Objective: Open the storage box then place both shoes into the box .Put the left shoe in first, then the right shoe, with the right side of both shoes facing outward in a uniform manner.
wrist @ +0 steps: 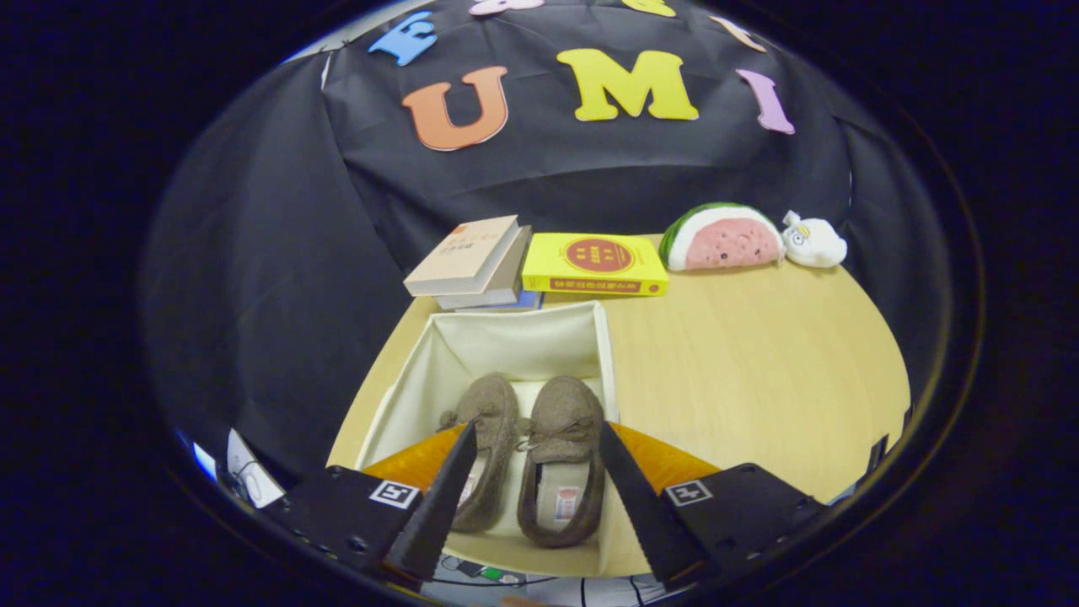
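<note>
So you're basically at the finish line here. The storage box (506, 341) is open on the wooden table (742, 354), and both shoes are already sitting inside it, side by side with toes pointing to the far wall. They look like grey-brown fuzzy slippers: the left slipper (487, 438) is next to the box's left wall, and the right slipper (563, 455) is beside it, near the right wall. They're touching or just about touching in the middle.

Your gripper (527, 489) hovers over the near end of the box with its fingers spread apart, holding nothing. One finger crosses over the left slipper's heel and the other sits at the outer edge of the right one, so both shoes lie between and just beyond the tips.

What's left? Honestly, not much as far as I can judge. I can't really confirm from this angle whether the "right side facing outward" bit is satisfied, so maybe eyeball that.

Far side of the table has a stack of books (472, 263), a yellow book (595, 264), a watermelon plush (722, 238) and a small white plush (813, 241), all well clear of the box.
</note>
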The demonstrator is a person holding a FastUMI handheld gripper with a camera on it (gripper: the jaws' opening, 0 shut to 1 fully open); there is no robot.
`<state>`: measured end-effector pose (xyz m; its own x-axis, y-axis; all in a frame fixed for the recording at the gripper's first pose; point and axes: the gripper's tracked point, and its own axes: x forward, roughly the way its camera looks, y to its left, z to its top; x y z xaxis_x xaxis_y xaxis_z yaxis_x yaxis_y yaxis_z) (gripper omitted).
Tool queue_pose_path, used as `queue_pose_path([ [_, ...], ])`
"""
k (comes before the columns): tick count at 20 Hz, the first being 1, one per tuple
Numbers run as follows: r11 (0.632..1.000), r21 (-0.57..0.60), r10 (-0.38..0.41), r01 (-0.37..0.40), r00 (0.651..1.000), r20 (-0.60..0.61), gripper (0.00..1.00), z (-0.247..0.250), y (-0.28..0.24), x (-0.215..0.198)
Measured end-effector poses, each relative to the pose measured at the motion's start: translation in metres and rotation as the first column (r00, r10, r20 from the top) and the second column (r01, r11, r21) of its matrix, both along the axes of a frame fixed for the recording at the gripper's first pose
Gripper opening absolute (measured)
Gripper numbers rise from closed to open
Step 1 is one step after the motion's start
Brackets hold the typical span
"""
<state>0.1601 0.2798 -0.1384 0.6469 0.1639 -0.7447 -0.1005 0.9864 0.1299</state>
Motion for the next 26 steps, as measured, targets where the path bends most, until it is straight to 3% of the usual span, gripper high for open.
queue_pose_path([
  [2, 0.999, -0.042, 0.031, -0.029, 0.999, 0.042, 0.96, 0.008, -0.003, -0.002],
  [7, 0.999, -0.042, 0.040, -0.033, 0.983, 0.177, 0.96, 0.041, -0.016, -0.003],
  [17, 0.997, -0.009, -0.066, 0.079, 0.884, 0.463, 0.96, 0.091, -0.109, -0.028],
  [20, 0.996, 0.019, -0.090, 0.091, 0.882, 0.462, 0.96, 0.087, -0.138, -0.034],
  [26, 0.990, 0.050, -0.141, 0.135, 0.839, 0.526, 0.96, 0.091, -0.203, -0.029],
])
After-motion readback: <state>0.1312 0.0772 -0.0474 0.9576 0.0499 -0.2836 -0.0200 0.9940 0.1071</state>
